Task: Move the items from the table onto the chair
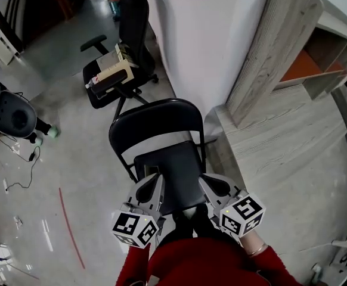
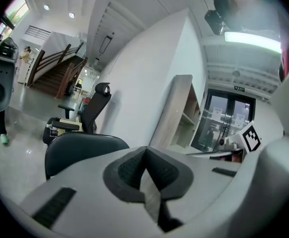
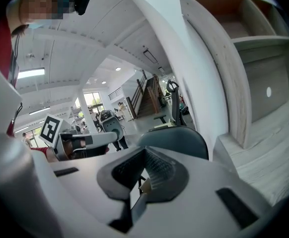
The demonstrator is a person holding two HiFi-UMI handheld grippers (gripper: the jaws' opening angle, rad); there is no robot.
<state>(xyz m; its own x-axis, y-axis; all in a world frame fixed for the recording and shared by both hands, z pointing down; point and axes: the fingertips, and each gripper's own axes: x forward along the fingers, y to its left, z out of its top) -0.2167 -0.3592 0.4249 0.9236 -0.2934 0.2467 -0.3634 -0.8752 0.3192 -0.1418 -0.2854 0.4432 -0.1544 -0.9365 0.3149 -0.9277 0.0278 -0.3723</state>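
Observation:
A black folding chair [image 1: 161, 159] stands right in front of me, and its seat looks bare. Both grippers hover low over the seat's near edge. My left gripper [image 1: 151, 183] is on the left, its jaws shut together with nothing between them [image 2: 145, 150]. My right gripper [image 1: 212, 186] is on the right, also shut and empty [image 3: 144, 151]. The chair's backrest [image 2: 80, 148] fills the space beyond the left jaws and shows past the right jaws as well [image 3: 177, 138]. I see no items on the light wooden table [image 1: 281, 154].
The wooden table [image 3: 263, 157] lies to the chair's right, against a white wall, with an open shelf unit [image 1: 316, 58] above it. A black office chair [image 1: 120, 70] carrying a box stands farther back on the grey floor. A dark machine [image 1: 9, 115] and cables are at the far left.

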